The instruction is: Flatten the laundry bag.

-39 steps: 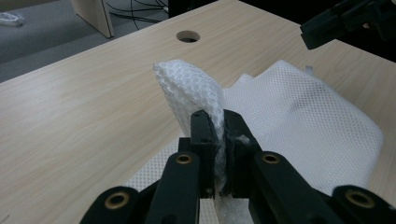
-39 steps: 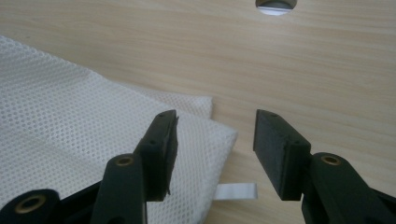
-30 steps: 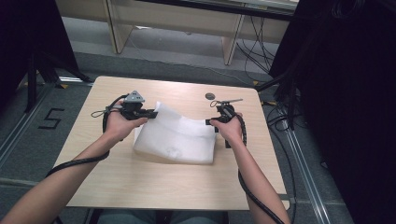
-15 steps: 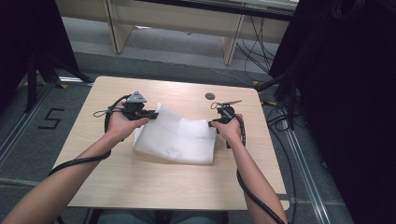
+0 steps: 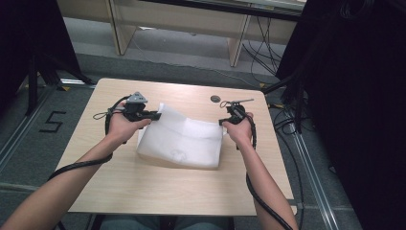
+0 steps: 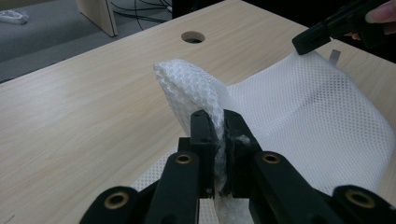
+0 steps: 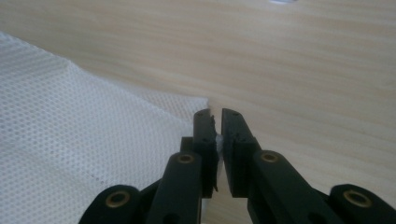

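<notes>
Mesh bag (image 5: 184,139), one, pinched at two corners by both grippers' jaws.

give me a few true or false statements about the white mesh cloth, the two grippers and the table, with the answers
1. The left gripper is shut on a bunched corner of the white mesh cloth. True.
2. The right gripper hangs wide open, well away from the cloth. False: its jaws have just been closing and now pinch the cloth's edge at a corner.
3. The cloth lies on a wooden table. True.
4. The cloth is dark blue. False: it is white.
5. A round hole is in the tabletop beyond the cloth. True.
6. The cloth hangs over the table's front edge. False: it lies wholly on the tabletop.
</notes>
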Action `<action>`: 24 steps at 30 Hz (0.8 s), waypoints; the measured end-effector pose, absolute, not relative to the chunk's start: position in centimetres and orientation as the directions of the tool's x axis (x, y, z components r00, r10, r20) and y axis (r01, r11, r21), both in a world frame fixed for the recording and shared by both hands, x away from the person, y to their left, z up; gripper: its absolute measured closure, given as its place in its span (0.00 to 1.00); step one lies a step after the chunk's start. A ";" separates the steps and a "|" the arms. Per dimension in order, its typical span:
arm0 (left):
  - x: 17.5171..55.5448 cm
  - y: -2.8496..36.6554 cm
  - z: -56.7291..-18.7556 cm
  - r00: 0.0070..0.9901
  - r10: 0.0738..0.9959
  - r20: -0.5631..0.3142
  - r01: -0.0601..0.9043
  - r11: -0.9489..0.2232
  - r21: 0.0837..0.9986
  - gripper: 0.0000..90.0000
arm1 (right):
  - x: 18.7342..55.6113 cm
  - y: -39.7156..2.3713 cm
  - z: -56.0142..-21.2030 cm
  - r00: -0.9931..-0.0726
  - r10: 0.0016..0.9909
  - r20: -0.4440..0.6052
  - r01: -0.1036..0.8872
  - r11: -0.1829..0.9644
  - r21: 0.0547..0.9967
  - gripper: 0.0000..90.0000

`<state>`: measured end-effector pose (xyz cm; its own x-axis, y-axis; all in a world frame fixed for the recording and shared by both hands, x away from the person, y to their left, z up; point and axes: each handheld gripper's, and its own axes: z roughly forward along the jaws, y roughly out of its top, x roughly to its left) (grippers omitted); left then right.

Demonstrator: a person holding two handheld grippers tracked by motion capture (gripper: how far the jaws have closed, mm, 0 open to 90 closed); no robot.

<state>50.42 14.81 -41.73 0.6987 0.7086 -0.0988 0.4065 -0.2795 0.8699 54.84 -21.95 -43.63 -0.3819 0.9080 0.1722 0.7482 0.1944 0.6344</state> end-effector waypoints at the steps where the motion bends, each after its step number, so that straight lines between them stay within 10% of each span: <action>1: 50.4 15.0 -41.6 0.697 0.710 -0.101 0.406 -0.273 0.872 0.93 | 54.6 -22.0 -43.0 -0.365 0.916 0.163 0.751 0.187 0.634 0.95; 24: 48.1 16.5 -40.7 0.753 0.638 -0.159 0.399 -0.251 0.882 0.92 | 50.2 -23.6 -38.9 -0.465 0.854 0.234 0.670 0.166 0.724 0.95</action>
